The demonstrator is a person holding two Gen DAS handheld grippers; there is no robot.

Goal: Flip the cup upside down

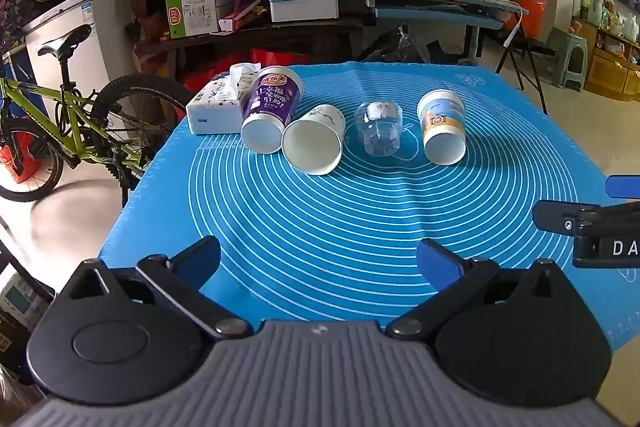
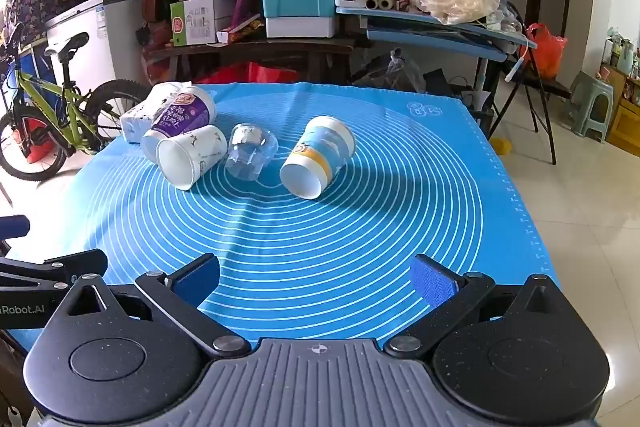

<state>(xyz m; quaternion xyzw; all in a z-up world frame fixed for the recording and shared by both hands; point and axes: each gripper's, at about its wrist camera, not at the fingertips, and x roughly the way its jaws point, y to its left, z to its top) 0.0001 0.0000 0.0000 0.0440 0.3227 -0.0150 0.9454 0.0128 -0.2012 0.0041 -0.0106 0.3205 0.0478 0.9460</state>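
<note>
Room, left wrist view: cluttered storage room behind; we work over a blue silicone mat [image 1: 360, 211] with white rings, a green bicycle [image 1: 68, 115] off its left edge.
Cups, left wrist view: four lie on their sides in a far row — purple cup [image 1: 270, 107] against a tissue pack [image 1: 218, 107], white paper cup [image 1: 314, 139] touching it, clear plastic cup [image 1: 378, 129], and yellow-banded cup [image 1: 442, 131] apart at the right.
Left gripper [image 1: 318, 259]: fingers spread wide, holding nothing; all cups well ahead of the tips.
Right gripper [image 1: 580, 223]: enters at the right edge; spread unclear in this view.
Right wrist view: right gripper [image 2: 314, 279] fingers wide, empty; left gripper [image 2: 52, 267] shows at the left edge.
Nearest cup: the yellow-banded cup [image 2: 318, 157] lies ahead, slightly left of centre, well apart from the tips; which cup is meant we cannot tell.
Handling, our judgement: paper walls light and thin, easily crushed, free to roll; the clear plastic cup [image 2: 251, 157] likely slippery.
Hold, our judgement: across the mid-wall, gentle squeeze.
</note>
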